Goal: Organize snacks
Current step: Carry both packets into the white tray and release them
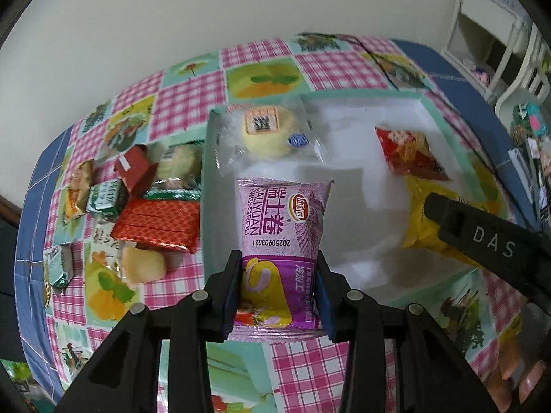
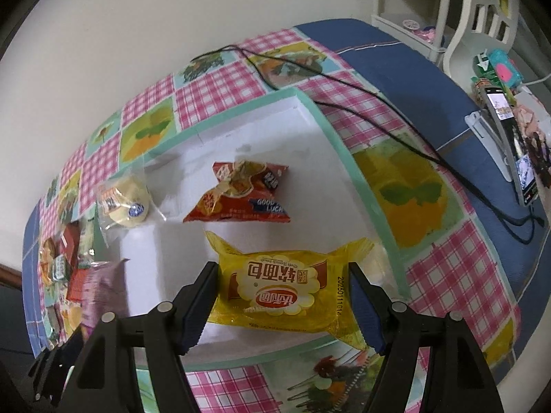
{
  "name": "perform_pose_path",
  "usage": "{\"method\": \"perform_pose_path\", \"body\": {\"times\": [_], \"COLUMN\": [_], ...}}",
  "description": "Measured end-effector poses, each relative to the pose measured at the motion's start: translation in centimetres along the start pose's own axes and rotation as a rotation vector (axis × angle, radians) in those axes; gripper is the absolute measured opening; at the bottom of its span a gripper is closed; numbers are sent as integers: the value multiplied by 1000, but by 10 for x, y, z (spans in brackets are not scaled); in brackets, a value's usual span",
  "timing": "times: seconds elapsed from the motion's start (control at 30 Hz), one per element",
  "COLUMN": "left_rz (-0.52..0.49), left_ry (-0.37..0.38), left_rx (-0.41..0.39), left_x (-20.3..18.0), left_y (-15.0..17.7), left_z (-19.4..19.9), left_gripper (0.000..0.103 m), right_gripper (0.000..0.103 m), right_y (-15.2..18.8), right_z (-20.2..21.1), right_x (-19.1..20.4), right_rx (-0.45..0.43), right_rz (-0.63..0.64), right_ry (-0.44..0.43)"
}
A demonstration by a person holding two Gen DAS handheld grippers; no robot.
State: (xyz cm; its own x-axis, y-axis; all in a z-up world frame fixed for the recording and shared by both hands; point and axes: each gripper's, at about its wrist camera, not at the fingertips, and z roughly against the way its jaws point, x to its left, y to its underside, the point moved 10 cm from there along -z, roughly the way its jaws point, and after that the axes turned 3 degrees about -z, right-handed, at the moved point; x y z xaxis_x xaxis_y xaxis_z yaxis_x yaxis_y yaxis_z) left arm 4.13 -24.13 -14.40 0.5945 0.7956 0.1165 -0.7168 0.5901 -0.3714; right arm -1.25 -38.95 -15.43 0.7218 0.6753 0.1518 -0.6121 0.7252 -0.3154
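Note:
My left gripper (image 1: pixel 279 258) is shut on a purple Swiss-roll packet (image 1: pixel 282 227), which hangs over the near left part of a white box with a teal rim (image 1: pixel 344 95). In the right wrist view my right gripper (image 2: pixel 282 270) is closed on the sides of a yellow soft-bread packet (image 2: pixel 286 292) that lies low in the box (image 2: pixel 241 110) at its front edge. A round yellow cake in clear wrap (image 1: pixel 265 134) (image 2: pixel 127 203) and a red packet (image 1: pixel 406 151) (image 2: pixel 241 196) lie inside the box. The purple packet (image 2: pixel 100 285) shows blurred at the left.
Loose snacks are piled on the checked tablecloth left of the box: a red foil bar (image 1: pixel 155 223), small green packets (image 1: pixel 103 199) and a yellow cake (image 1: pixel 144 263). A black cable (image 2: pixel 378 93) crosses the cloth behind the box. A phone on a stand (image 2: pixel 513 144) stands at the right.

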Motion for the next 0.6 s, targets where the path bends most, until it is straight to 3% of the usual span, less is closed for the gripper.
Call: {"method": "perform_pose_path", "body": {"times": [0.23, 0.27, 0.3, 0.37, 0.6], "left_rz": [-8, -5, 0, 11, 36], "left_ry": [-8, -7, -2, 8, 7], "left_rx": [33, 33, 31, 26, 22], "left_x": [-4, -3, -3, -3, 4], "left_y": [6, 6, 6, 4, 1], "left_z": [-14, -14, -14, -12, -7], "left_gripper": [41, 44, 56, 68, 73], "right_gripper": [76, 76, 76, 76, 81], "right_y": [7, 7, 6, 6, 4], "right_z": [-9, -10, -10, -10, -9], "right_x": [6, 6, 7, 8, 9], "right_rx": [33, 34, 35, 36, 24], "right_rz": [35, 39, 42, 43, 51], "right_ry": [14, 14, 12, 8, 3]}}
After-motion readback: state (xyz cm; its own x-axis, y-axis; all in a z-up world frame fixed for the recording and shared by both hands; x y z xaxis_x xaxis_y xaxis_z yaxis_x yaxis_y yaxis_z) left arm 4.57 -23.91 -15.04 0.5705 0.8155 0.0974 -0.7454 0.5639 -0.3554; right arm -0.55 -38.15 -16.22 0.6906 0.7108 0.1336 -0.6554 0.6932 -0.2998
